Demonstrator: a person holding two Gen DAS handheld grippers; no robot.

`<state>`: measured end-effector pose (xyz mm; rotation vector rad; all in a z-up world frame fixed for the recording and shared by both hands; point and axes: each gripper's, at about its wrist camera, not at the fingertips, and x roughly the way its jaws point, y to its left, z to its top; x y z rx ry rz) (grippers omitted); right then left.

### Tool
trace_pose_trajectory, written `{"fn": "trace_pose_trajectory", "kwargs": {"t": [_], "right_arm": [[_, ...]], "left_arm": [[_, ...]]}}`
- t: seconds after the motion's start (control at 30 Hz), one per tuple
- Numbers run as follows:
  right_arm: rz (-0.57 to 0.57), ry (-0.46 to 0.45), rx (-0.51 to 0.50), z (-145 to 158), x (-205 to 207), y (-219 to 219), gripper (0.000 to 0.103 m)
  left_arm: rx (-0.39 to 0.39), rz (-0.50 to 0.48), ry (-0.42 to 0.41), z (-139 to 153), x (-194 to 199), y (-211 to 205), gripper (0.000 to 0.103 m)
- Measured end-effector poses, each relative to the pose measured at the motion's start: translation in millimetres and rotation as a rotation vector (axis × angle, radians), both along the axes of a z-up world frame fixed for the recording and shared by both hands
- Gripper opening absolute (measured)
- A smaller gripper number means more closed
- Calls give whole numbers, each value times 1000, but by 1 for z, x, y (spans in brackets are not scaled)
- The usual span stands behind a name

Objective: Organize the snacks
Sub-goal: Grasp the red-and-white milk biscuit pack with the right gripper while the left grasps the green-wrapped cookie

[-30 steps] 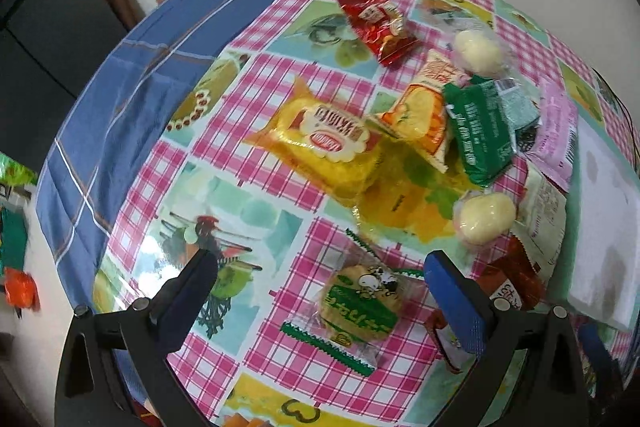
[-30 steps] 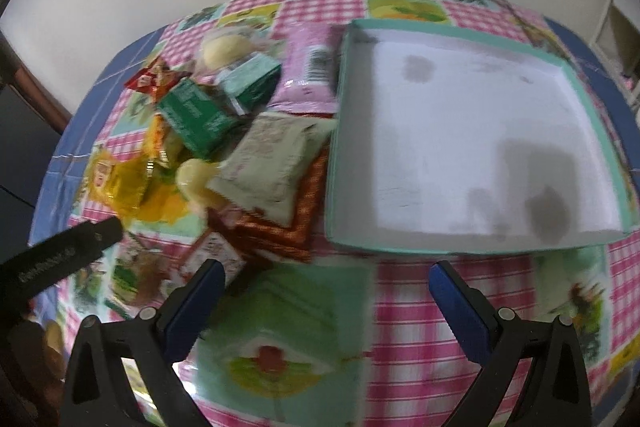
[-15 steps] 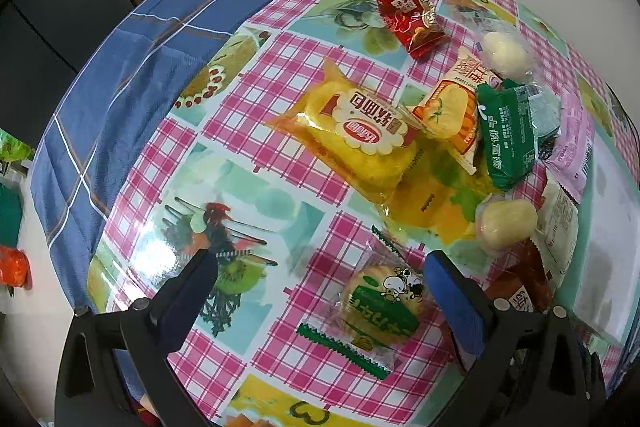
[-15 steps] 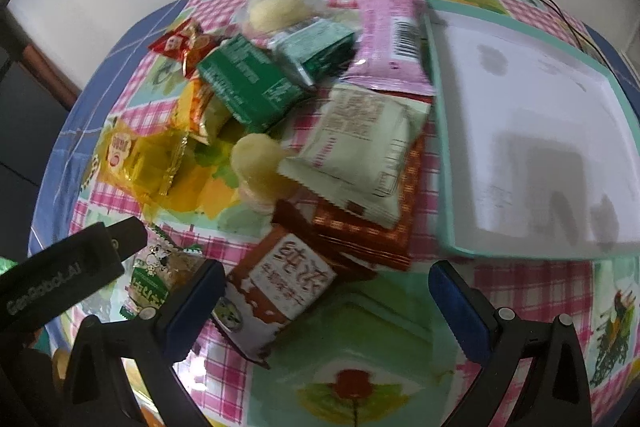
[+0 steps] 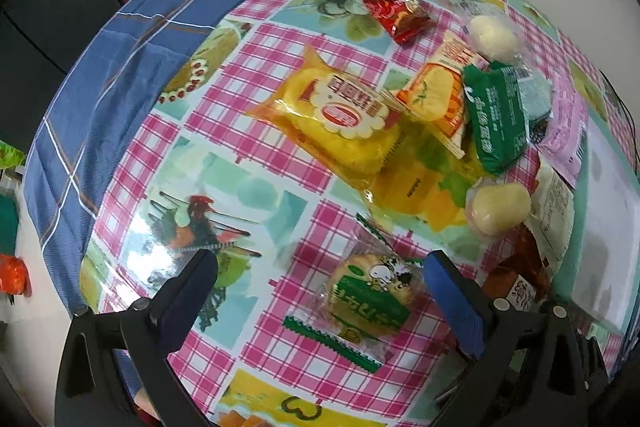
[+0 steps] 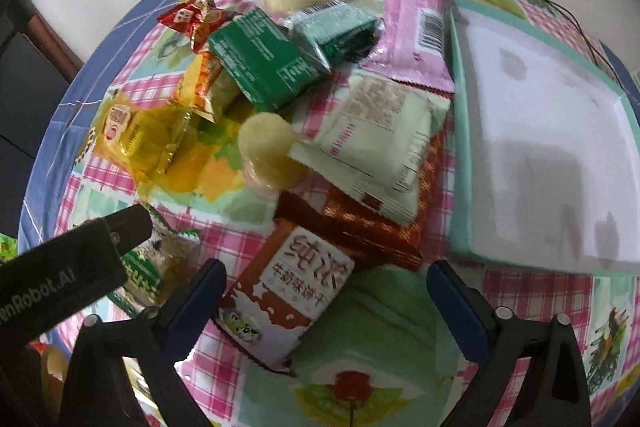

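A pile of wrapped snacks lies on the checked tablecloth. My right gripper (image 6: 325, 269) hovers low over a brown-and-white biscuit pack (image 6: 288, 291). Its jaws are closing, with the pack between them and the pads clear of it. Beyond that pack lie an orange-brown pack (image 6: 380, 227), a pale green pack (image 6: 380, 143) and a pink pack (image 6: 416, 35). My left gripper (image 5: 320, 263) stands open around a round cookie pack with a green label (image 5: 370, 301), not touching it. A yellow cake pack (image 5: 340, 119), a green pack (image 5: 494, 111) and a red pack (image 5: 390, 1) lie farther off.
A shallow tray with a teal rim (image 6: 460, 147) and a white floor sits right of the pile, with nothing in it. Two pale round buns (image 5: 500, 207) lie among the packs. The blue cloth edge (image 5: 100, 87) falls away on the left. The left gripper's body (image 6: 72, 267) crosses the right wrist view.
The right wrist view has swung left from the tray to the pile, and the brown-and-white pack now lies between its fingers. The left gripper has tilted only slightly over the cookie pack.
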<state>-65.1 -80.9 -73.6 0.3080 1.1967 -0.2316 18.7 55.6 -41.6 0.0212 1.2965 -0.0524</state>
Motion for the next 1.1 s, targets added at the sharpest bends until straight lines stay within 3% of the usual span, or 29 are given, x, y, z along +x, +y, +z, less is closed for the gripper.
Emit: {"fn": "trace_pose_trajectory", "kwargs": {"t": [0.13,0.27,0.57,0.93,1.1], "right_arm": [[0,15,-21,1,-9,-8,79],[2,20,-37,2,-16,-17,64],[14,31,-40,6,-22,-30,46],[32,36,-33,9,-27,-27,42],[45,32,-12,10,-24,-22,42]], "left_arm": [[-6,-30,29,-8,-3,-11,90],[-11,-55,45,-15,-8,-22,86],[-10,-94,80,-29,-18,-49,67],[13,-119,100,-30,-18,-60,50],[8,-117,112,-20,-16,-49,49]]}}
